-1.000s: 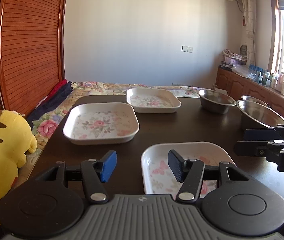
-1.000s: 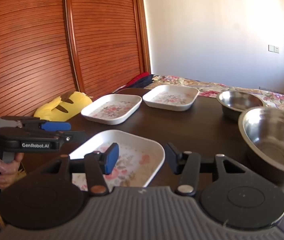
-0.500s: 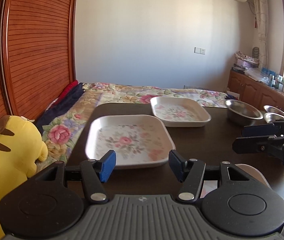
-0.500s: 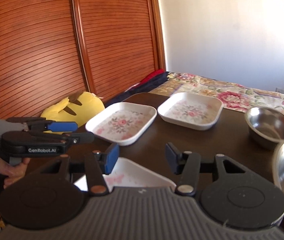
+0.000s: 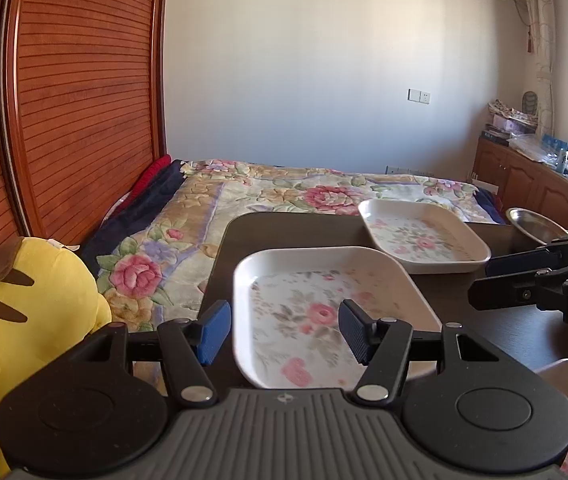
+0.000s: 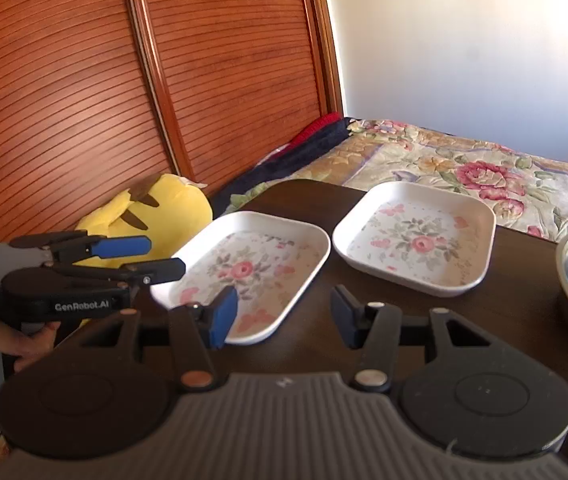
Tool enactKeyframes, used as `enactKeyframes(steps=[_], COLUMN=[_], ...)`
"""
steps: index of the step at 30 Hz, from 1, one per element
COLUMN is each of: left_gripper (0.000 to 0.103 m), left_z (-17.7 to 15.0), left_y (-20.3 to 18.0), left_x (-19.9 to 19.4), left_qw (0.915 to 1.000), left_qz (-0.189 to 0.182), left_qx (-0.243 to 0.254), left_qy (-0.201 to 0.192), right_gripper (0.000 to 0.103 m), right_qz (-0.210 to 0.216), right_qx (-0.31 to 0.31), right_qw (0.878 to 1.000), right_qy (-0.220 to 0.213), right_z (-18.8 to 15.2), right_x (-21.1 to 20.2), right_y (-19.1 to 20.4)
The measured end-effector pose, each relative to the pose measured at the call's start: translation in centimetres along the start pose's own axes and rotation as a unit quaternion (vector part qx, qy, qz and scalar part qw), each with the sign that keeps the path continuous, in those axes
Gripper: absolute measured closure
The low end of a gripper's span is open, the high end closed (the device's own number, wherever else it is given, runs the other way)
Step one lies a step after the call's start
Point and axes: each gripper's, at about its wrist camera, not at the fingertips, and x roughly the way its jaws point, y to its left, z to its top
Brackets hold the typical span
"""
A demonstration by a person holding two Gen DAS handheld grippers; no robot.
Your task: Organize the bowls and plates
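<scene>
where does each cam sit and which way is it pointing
Left wrist: sits on the left tongs, facing over the near floral plate toward the bed; the right tongs enter from the right.
Right wrist: sits on the right tongs, facing the wooden doors; the left tongs and a hand show at left.
Shared: both floral plates, yellow plush toy.

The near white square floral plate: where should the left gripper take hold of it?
On the raised rim at the near left corner of the white square floral plate, coming in low from the table's near edge. Its flat base lies on the table, so only the rim offers the open left gripper a bite.
</scene>
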Motion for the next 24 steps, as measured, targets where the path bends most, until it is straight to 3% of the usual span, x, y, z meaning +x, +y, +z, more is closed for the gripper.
enactKeyframes(steps=[7, 16, 24], left_gripper=[0.042, 0.068, 0.073], left_z=[0.5, 0.5, 0.2], left_y=[1.4, 2.7, 2.7], left_x=[1.8, 3.6, 4.3], left_qw=[1.0000, 0.9993, 0.9988], left_qz=[0.000, -0.007, -0.011], left_qx=[0.002, 0.002, 0.000], left_qy=[0.010, 0.037, 0.048], right_gripper=[0.050, 0.058, 0.068], right_qz=[0.000, 0.009, 0.014], right_qx=[-0.003, 0.004, 0.013], right_qw=[1.000, 0.998, 0.997], right_qy=[0.026, 0.063, 0.078], right_z=[0.9, 1.0, 1.2], right_x=[2.7, 5.2, 6.3], right_y=[-0.1, -0.3, -0.7])
